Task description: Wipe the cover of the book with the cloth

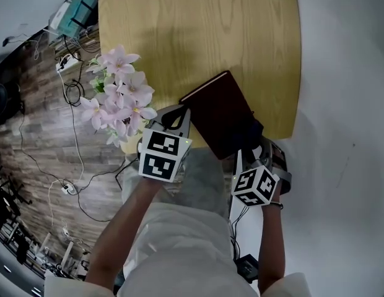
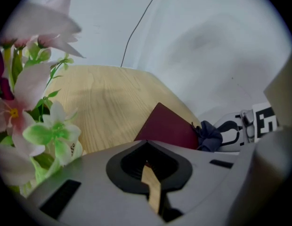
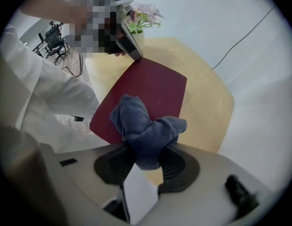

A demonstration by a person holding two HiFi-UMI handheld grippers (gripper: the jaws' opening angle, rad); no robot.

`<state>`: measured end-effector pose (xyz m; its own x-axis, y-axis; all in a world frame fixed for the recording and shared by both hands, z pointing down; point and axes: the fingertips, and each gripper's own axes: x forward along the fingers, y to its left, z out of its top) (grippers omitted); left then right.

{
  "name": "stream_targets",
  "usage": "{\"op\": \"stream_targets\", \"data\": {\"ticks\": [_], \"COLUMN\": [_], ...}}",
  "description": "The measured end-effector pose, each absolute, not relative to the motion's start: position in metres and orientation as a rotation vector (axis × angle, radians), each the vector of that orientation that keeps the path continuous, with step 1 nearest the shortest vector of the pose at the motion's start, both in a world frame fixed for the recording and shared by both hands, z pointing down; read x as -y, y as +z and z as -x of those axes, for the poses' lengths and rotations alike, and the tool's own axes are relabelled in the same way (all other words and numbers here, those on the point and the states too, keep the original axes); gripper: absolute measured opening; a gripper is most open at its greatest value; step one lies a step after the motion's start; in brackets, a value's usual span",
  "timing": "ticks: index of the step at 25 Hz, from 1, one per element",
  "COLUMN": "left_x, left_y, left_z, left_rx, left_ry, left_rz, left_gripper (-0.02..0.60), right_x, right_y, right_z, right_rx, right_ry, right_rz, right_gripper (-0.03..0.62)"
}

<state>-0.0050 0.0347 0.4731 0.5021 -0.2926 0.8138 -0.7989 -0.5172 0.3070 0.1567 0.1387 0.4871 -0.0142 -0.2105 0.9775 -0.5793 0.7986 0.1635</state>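
worktop [image 1: 198,36]: open wood lies beyond and to the left of the book [image 1: 220,113], giving passage from the far side. flowers [image 1: 117,94] stand at the left edge, just beside the left gripper [image 1: 178,115], narrowing that side. right gripper [image 1: 257,147] with its cloth [image 3: 146,131] occupies the book's near corner. the person [image 1: 179,246] blocks the near edge.

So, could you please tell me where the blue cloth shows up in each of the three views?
Head view: the cloth lies right of centre, at the book's near corner.
Left gripper view: cloth right of centre, beside the book's right corner.
Right gripper view: cloth at centre, clamped in the right gripper's jaws.
Shared landmark: the maroon book.
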Motion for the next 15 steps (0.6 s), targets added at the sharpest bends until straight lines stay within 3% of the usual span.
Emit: {"op": "stream_targets", "data": {"ticks": [15], "left_x": [-0.034], "left_y": [0.473], "left_z": [0.004], "left_rx": [0.91], "left_ry": [0.964], "left_rz": [-2.086], "left_gripper": [0.009], "right_x": [-0.093], "right_y": [0.484], "right_z": [-0.136], "right_rx": [1.67], "right_ry": [0.295], "right_rz": [-0.678], "right_gripper": [0.152]}}
